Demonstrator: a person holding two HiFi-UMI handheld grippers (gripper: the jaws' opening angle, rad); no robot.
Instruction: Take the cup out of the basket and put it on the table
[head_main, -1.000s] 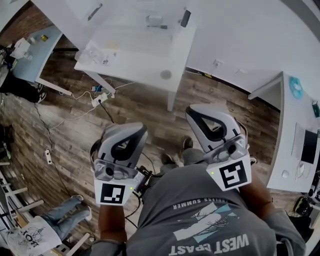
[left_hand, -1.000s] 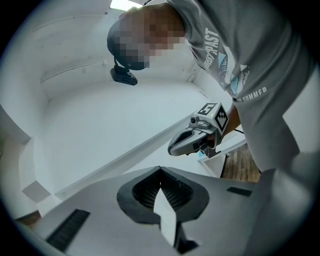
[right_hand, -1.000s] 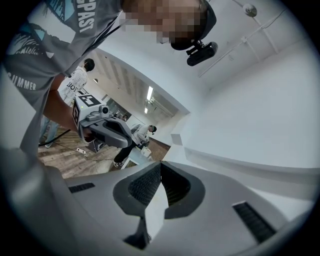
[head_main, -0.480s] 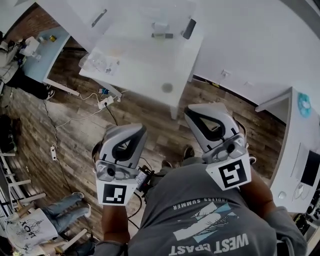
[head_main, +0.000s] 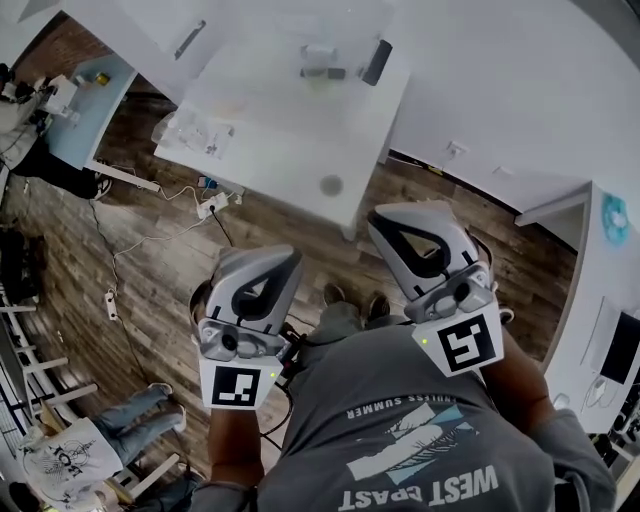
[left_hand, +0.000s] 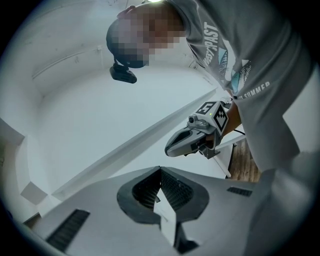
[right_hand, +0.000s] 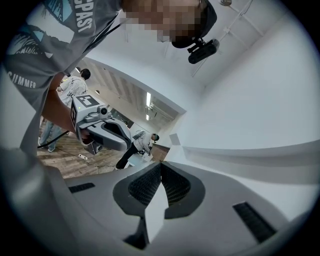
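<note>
Both forearms extend ahead of the torso. The left gripper (head_main: 262, 258) and right gripper (head_main: 418, 216) point level, side by side, jaws pressed together, empty.

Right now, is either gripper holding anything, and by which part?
Nothing is held. The left gripper and the right gripper each have their jaws shut together, with nothing between them.

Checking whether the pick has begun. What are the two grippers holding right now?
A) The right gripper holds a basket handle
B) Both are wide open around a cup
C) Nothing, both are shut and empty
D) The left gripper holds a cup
C: the left gripper and the right gripper each show their jaws closed together in their own views, with nothing between them.
</note>
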